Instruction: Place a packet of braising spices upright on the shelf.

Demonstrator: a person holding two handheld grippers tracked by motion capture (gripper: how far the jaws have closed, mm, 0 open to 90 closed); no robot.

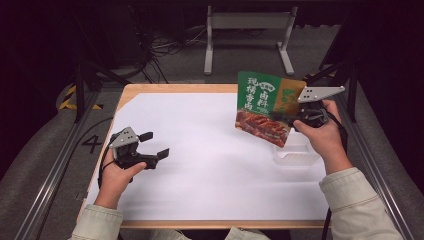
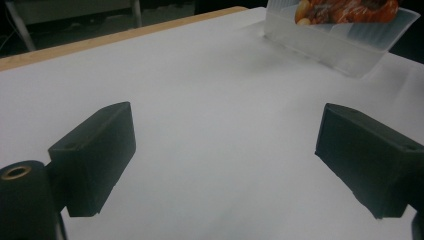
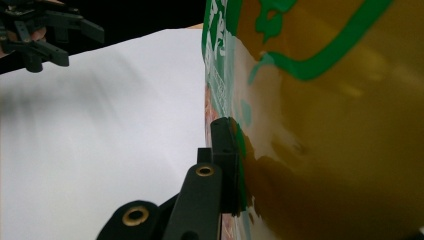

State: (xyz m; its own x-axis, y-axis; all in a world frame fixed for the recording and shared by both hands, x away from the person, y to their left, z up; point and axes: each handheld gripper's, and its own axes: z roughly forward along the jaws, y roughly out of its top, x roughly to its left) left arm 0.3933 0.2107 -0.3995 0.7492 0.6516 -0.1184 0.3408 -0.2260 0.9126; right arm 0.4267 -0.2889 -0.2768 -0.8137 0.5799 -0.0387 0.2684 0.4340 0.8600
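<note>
Pouch [image 1: 265, 107] held up in the air over the right side of the desk [image 1: 210, 150], hanging above the tub [image 1: 296, 152] with its lower corner just over the tub's near rim. Long axis running roughly top to bottom, tilted, printed face toward the camera in the high view. Glossy film, green and yellow, with a food photo at the bottom; flat, limp, slightly bowed. Clamped at its right edge by the right tool [image 1: 292, 117], jaws pressed together on the film, seen edge-on in the right gripper view [image 3: 227, 165]. Tub directly below and toward the person: clear thin plastic, rectangular, ribbed walls, open top [image 2: 335, 45]. Probably next: lowering the pouch straight down into it. Left tool [image 1: 150, 145] well apart at the desk's left, jaws wide, nothing between them [image 2: 225, 165]. Desk covered by a smooth white sheet with a wooden rim.
</note>
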